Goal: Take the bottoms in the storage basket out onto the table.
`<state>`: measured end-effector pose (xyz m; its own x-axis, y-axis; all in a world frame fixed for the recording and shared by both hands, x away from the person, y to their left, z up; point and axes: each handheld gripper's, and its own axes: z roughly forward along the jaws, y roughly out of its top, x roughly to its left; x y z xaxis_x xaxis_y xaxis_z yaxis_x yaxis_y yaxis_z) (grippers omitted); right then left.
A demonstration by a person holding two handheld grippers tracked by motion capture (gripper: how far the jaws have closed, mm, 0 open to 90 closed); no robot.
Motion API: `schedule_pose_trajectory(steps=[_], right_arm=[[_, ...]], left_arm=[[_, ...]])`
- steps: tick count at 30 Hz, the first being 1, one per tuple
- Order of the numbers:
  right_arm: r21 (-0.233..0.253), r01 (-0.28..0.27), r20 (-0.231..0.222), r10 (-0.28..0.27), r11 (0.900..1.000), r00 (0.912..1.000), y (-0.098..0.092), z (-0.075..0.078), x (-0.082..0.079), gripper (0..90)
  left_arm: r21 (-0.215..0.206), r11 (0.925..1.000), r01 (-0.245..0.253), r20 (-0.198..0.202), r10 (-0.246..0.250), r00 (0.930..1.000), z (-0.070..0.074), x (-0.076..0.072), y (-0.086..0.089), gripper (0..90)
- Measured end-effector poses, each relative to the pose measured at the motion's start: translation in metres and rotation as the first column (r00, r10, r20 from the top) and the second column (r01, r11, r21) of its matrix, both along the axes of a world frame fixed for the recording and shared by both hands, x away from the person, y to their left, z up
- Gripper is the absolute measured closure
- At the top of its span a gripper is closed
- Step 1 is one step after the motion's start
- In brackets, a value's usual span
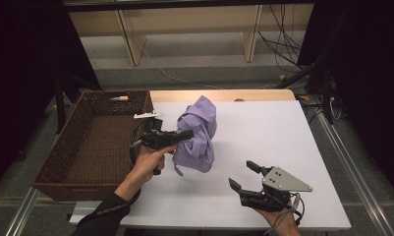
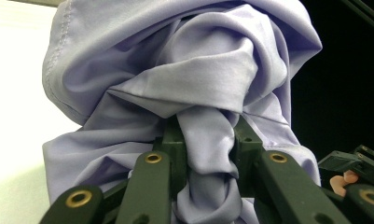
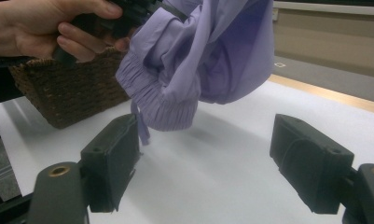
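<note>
The left gripper point(image 1: 184, 134) is pinching a bunch of the purple cloth point(image 1: 199, 135) between its jaws and holding it up in the air, above the white table point(image 1: 263, 142) and just beside the brown basket point(image 1: 62, 169). In the left gripper view the jaws are squeezing only a thin twist of the cloth point(image 2: 189, 88), and the rest is hanging in a big loose ball. The right gripper point(image 1: 243, 177) is waiting low near the front of the table, well apart from the cloth, with its jaws spread wide and nothing between them.

Here is what might be going wrong next. The twist is small, so the cloth could be slipping out if the hand is shaking or moving too fast, and then it is falling on the table. A cuff and a little string point(image 3: 142, 126) are dangling at the bottom. That part could be catching on the basket rim point(image 1: 148, 105) and staying outside. The right gripper might also be bumping the hanging cloth if it is coming up.
</note>
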<state>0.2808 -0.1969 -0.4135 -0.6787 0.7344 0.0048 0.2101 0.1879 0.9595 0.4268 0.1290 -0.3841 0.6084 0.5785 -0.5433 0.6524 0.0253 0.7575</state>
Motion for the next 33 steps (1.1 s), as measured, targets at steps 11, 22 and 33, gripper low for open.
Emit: schedule_pose_trajectory(steps=[11,22,33], right_arm=[[0.001,-0.002,-0.001,0.002,1.000,1.0000,0.001,0.000,0.000,24.8],[0.003,-0.002,-0.002,0.002,1.000,1.0000,0.000,0.000,0.000,24.8],[0.003,-0.003,-0.002,0.003,1.000,1.0000,0.000,0.000,0.000,24.8]], left_arm=[[0.013,0.9999,-0.009,-0.014,0.009,0.9999,-0.008,0.002,-0.004,72.3],[0.041,0.9991,-0.007,-0.037,0.008,0.9993,-0.022,0.004,-0.012,71.9],[0.064,0.9979,-0.001,-0.050,0.005,0.9987,-0.031,0.005,-0.020,71.6]])
